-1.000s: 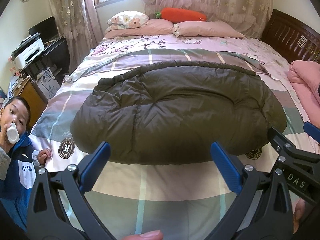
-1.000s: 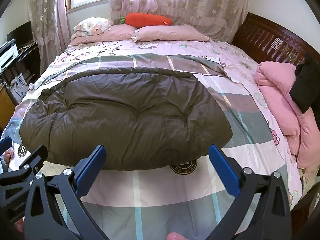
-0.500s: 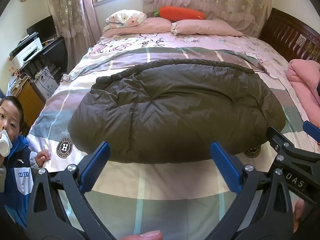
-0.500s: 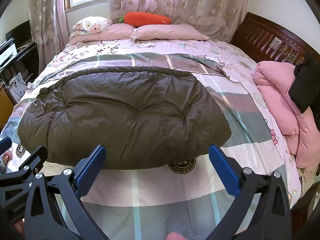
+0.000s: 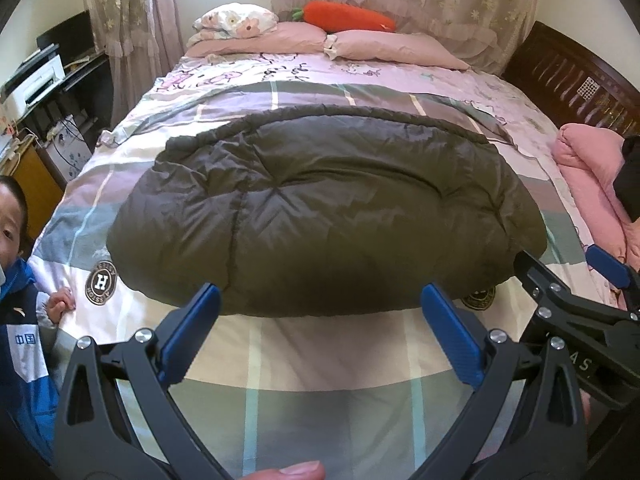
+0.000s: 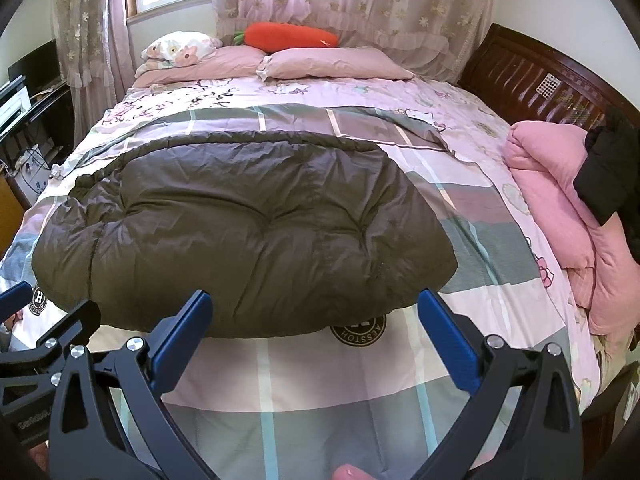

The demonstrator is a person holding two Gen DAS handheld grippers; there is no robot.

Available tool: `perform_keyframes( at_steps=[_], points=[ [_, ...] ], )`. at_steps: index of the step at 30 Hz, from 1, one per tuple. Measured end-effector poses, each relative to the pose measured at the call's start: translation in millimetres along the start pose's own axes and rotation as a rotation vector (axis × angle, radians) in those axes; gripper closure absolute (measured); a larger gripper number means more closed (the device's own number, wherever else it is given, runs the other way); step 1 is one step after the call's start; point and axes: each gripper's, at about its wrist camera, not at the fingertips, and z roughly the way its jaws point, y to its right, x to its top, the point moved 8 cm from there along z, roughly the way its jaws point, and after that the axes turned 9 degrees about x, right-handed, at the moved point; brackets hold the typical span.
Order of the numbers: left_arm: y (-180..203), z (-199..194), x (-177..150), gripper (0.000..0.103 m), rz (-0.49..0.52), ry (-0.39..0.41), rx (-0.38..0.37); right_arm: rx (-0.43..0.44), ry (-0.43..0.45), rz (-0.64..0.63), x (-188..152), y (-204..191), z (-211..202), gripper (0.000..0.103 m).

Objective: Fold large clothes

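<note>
- Drew back slightly from the dark olive puffy quilted down coat (image 5: 320, 208) over the last second; more of the checked bed cover (image 5: 320, 344) showed in front of its near hem than a second before.
- Lay flat across the middle of the bed, already a compact, rounded bundle; judged folded, or nearly so, with nothing left in hand.
- Held the left gripper (image 5: 320, 330) spread wide and empty, above the bed cover, short of the near hem.
- Held the right gripper (image 6: 316, 328) likewise spread and empty, just beside the left.
- Counted: one dark coat, two grippers, two pink pillows (image 6: 332, 62) at the head, one orange carrot-shaped plush (image 6: 290, 34), one folded pink blanket (image 6: 560, 200) along the right edge.
- Noted one child in a blue and white jacket (image 5: 20, 344) at the left bed edge, well apart from the coat.
</note>
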Motion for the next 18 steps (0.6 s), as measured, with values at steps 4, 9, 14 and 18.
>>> perform_keyframes(
  at_steps=[4, 9, 14, 18],
  points=[
    [0.8, -0.1, 0.0, 0.002, 0.003, 0.002, 0.004, 0.000, -0.001, -0.004, 0.4, 1.7, 0.0, 0.001],
    [1.1, -0.6, 0.3, 0.002, 0.006, 0.002, 0.010, -0.001, -0.002, -0.005, -0.2, 4.3, -0.1, 0.001],
    [0.3, -1.9, 0.9, 0.002, 0.015, 0.013, 0.034, -0.002, -0.001, -0.007, 0.0, 3.8, 0.1, 0.001],
    [0.9, -1.3, 0.6, 0.002, 0.017, 0.011, 0.026, 0.002, -0.003, -0.007, 0.1, 3.8, -0.2, 0.001]
  ],
)
